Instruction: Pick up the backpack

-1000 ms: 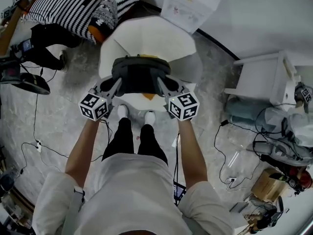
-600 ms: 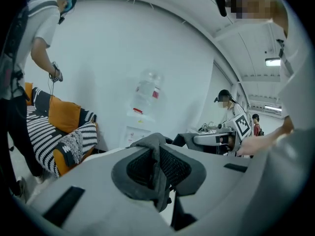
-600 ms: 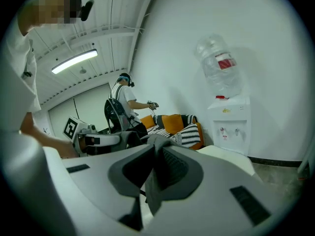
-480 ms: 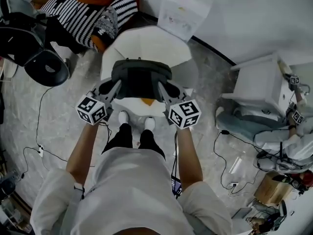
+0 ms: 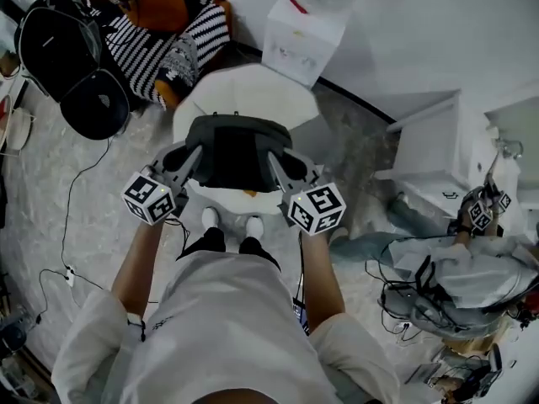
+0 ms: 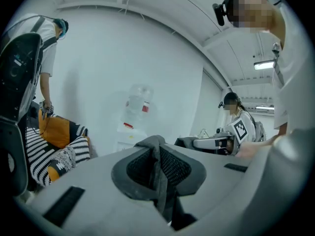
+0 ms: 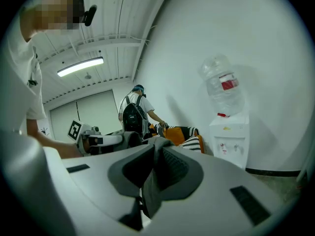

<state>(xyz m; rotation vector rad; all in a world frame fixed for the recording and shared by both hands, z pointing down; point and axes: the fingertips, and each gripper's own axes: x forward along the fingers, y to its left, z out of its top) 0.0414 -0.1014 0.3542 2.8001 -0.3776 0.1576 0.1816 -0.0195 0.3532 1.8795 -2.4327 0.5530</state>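
A dark grey backpack [image 5: 238, 150] hangs in the air over a white octagonal table [image 5: 253, 91], level between my two grippers. My left gripper [image 5: 192, 160] is shut on the left shoulder strap [image 6: 156, 171], a grey mesh-lined band pinched between its jaws. My right gripper [image 5: 280, 165] is shut on the other strap [image 7: 149, 183] in the same way. In the left gripper view the left gripper [image 6: 158, 154] points roughly level, as does the right gripper [image 7: 155, 156] in its own view. Each gripper view shows the other gripper's marker cube across the bag.
A water dispenser [image 5: 303, 28] stands against the wall behind the table. A striped, orange-cushioned seat [image 5: 160, 32] and a person with a black backpack [image 5: 59, 45] are at the far left. A white side table [image 5: 438, 150], clutter and cables [image 5: 63, 251] lie around.
Both grippers have risen together with the backpack held between them, so the bag hangs higher above the white table. The grips on the straps are unchanged.
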